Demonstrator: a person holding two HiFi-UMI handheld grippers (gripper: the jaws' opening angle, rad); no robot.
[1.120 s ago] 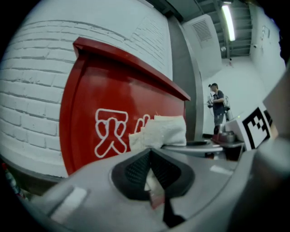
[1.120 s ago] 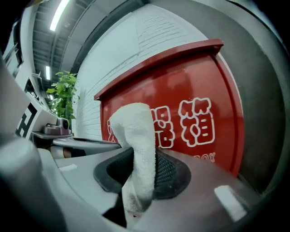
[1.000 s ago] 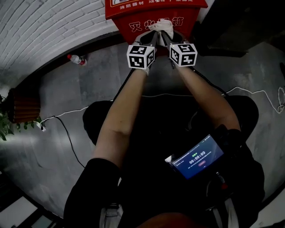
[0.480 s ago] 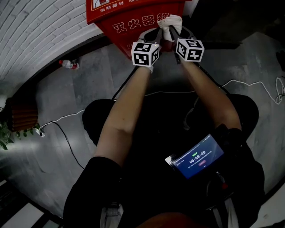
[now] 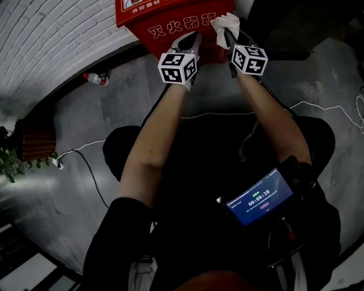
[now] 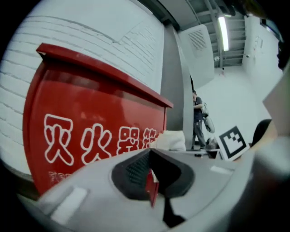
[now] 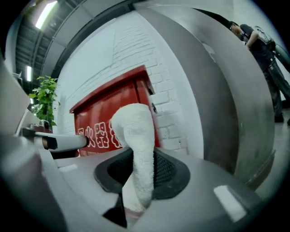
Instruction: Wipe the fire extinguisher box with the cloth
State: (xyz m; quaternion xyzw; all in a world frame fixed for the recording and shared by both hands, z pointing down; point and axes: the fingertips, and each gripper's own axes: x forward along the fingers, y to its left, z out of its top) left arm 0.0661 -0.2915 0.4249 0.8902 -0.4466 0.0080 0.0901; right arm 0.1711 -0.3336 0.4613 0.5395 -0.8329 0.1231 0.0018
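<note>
The red fire extinguisher box [image 5: 170,17] with white characters stands against the wall at the top of the head view. My right gripper [image 5: 230,37] is shut on the white cloth [image 5: 226,24], whose bunched end lies against the box's right front. In the right gripper view the cloth [image 7: 136,136] runs up between the jaws, with the box [image 7: 97,122] behind it. My left gripper [image 5: 190,38] sits a little to the left, jaws shut with nothing between them, pointing at the box front [image 6: 90,113]. The left gripper view shows the cloth [image 6: 170,139] just beyond the left gripper [image 6: 150,152].
A white brick wall [image 5: 51,40] backs the box. A plastic bottle [image 5: 95,78] lies on the grey floor at left, a potted plant [image 5: 23,148] stands farther left, and a white cable [image 5: 318,108] crosses the floor. A grey pillar [image 7: 217,90] rises right of the box. A person [image 6: 198,118] stands far off.
The right gripper has carried the cloth rightward and up along the box front. The left gripper, close beside the cloth before, now sits apart from it to the left.
</note>
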